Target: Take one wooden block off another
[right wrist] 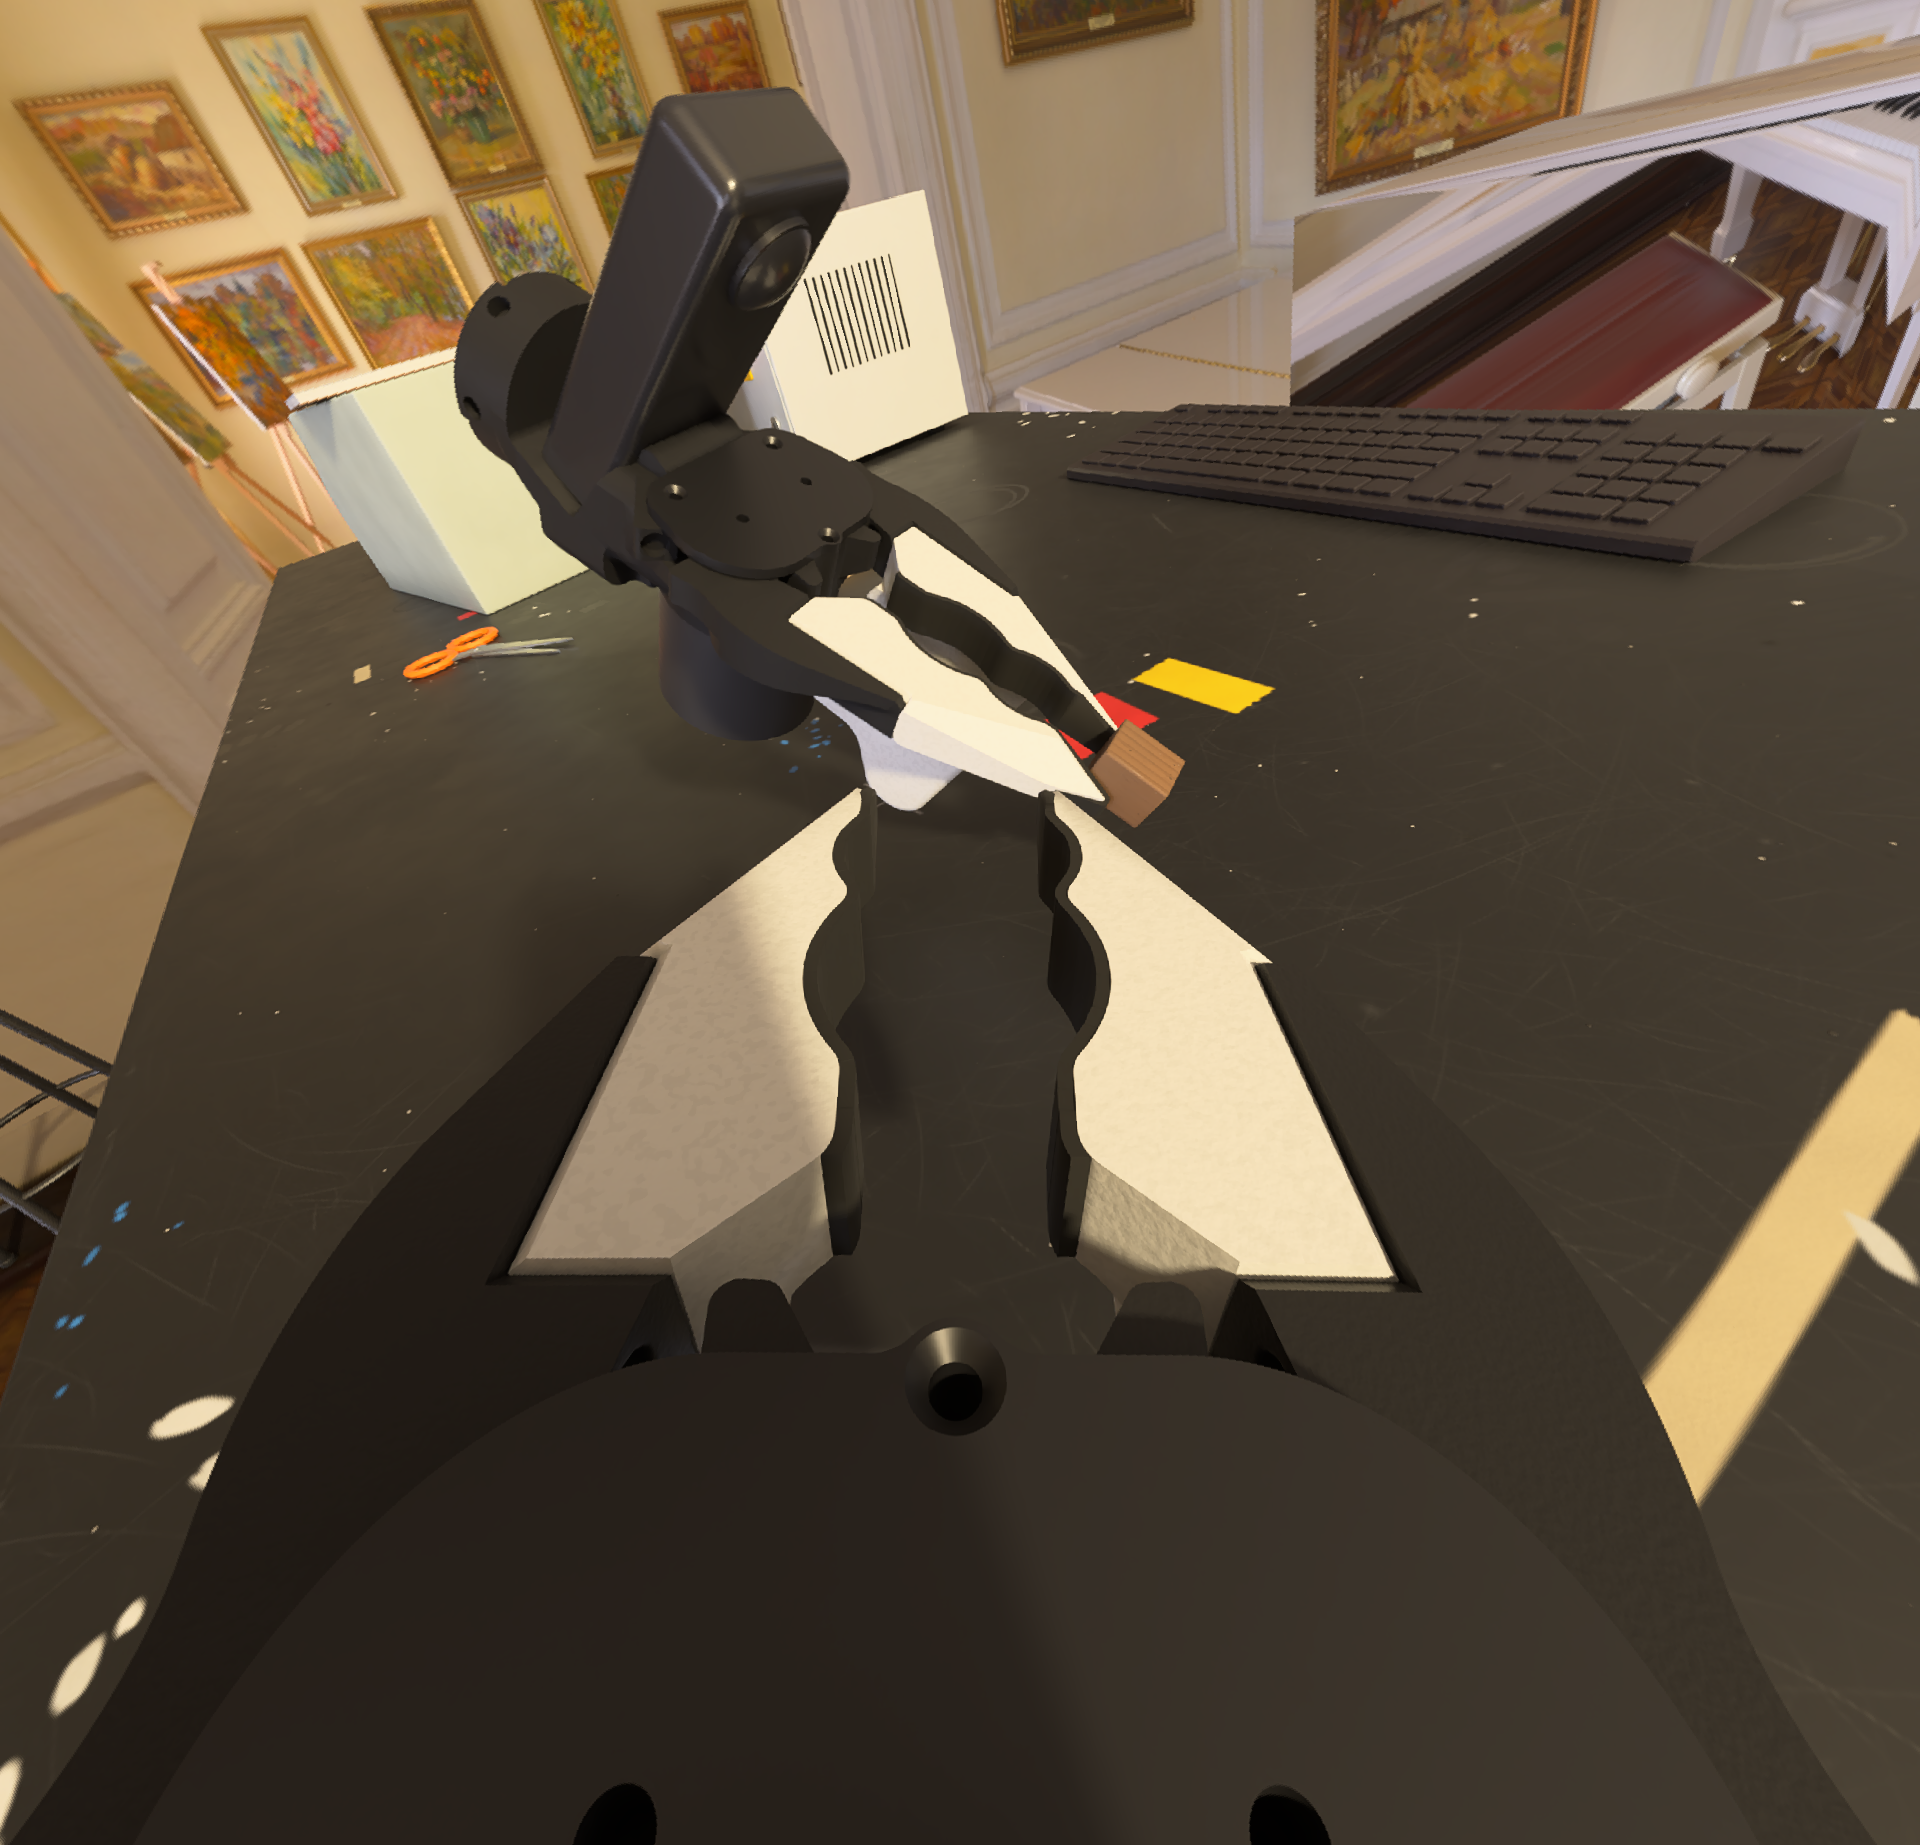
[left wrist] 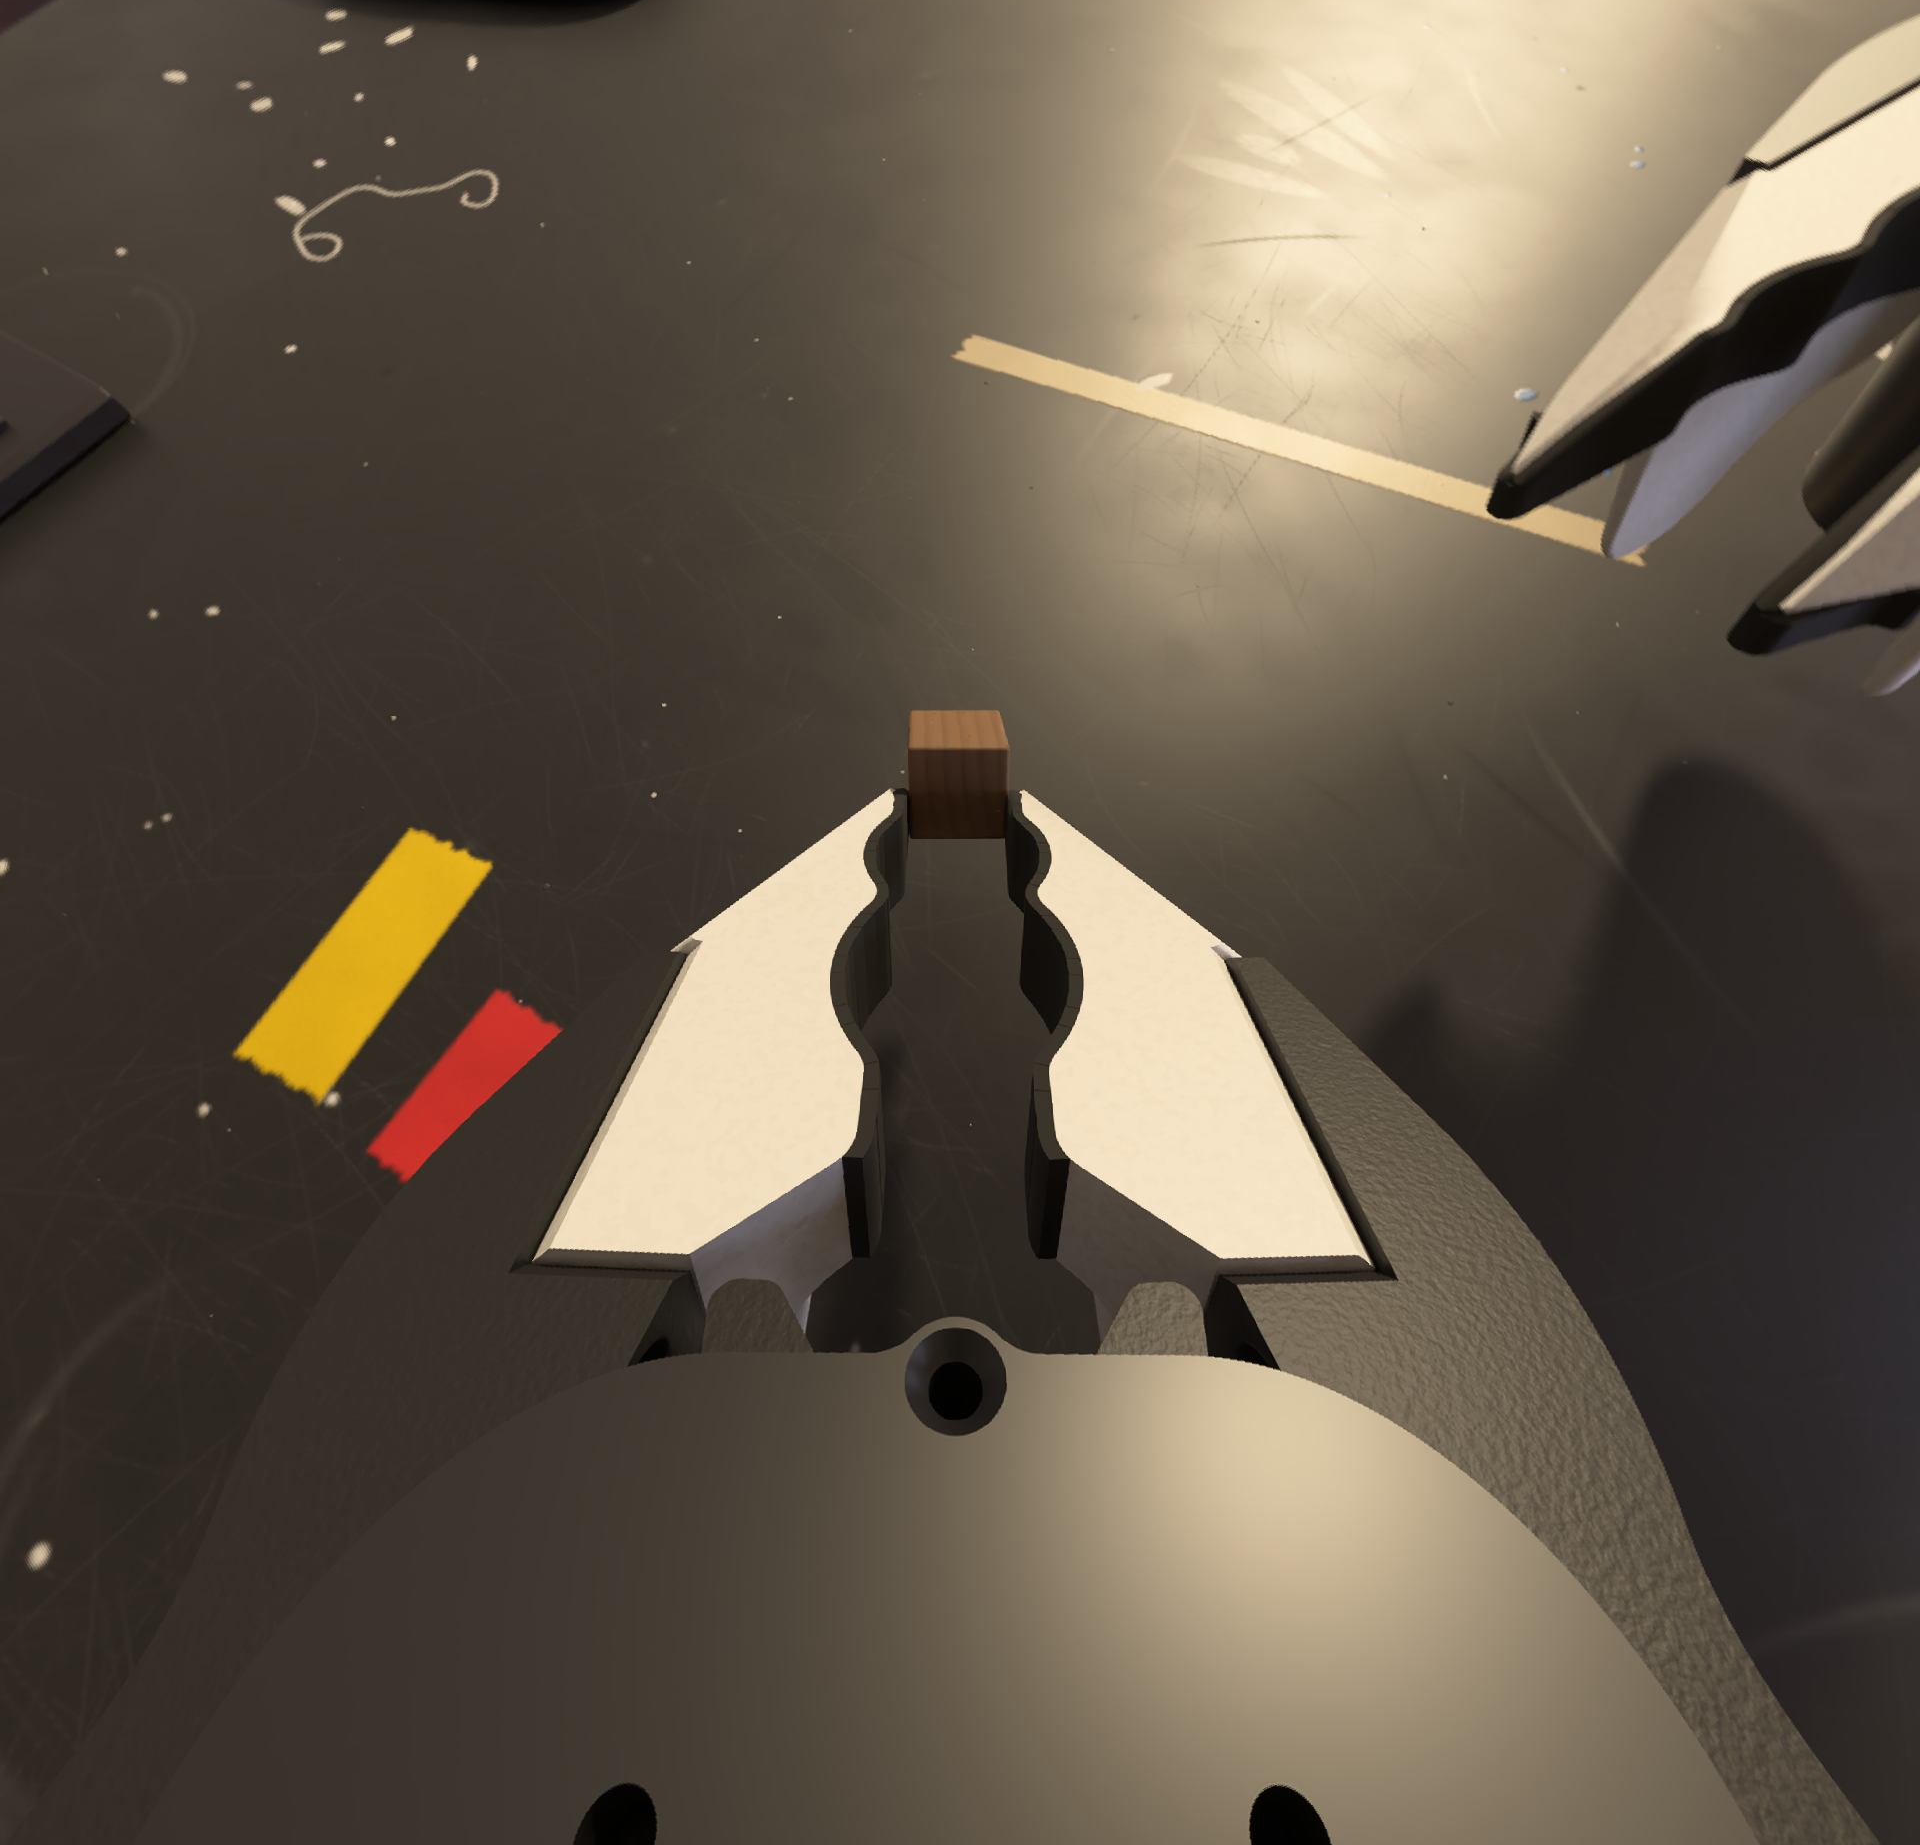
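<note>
My left gripper [left wrist: 957, 806] is shut on a small brown wooden block [left wrist: 957, 772], pinched between its fingertips. In the right wrist view the same block [right wrist: 1143, 775] sits tilted at the tips of the left gripper [right wrist: 1103, 769], just above the dark table. No second block shows in either view. My right gripper [right wrist: 956, 808] is open and empty, pointing at the left gripper from close by. It also shows at the right edge of the left wrist view [left wrist: 1621, 569], apart from the block.
Yellow tape [left wrist: 364, 964], red tape [left wrist: 462, 1083] and a beige tape strip [left wrist: 1278, 439] lie flat on the table. A black keyboard [right wrist: 1455, 476] lies at the back, with orange scissors [right wrist: 468, 649], two white boxes [right wrist: 436, 476] and a black cylinder [right wrist: 727, 683] to its left.
</note>
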Available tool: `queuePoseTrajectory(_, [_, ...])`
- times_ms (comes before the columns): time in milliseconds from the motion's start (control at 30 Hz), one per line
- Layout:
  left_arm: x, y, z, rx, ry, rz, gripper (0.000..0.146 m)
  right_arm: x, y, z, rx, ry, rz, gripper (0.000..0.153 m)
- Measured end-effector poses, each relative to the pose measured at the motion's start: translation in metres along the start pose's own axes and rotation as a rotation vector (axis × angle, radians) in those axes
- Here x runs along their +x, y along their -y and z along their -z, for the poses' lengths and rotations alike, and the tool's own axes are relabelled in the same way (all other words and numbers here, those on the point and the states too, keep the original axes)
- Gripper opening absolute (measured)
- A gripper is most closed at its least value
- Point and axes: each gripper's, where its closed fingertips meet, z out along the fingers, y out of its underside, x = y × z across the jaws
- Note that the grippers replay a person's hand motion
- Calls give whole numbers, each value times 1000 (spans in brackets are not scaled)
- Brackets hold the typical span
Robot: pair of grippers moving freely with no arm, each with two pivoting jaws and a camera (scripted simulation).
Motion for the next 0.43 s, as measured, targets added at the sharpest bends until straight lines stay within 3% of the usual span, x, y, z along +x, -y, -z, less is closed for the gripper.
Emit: queuePoseTrajectory(433, [7,-15,3,-13,15,-88,18,0,-1,0,-6,2,-1,30])
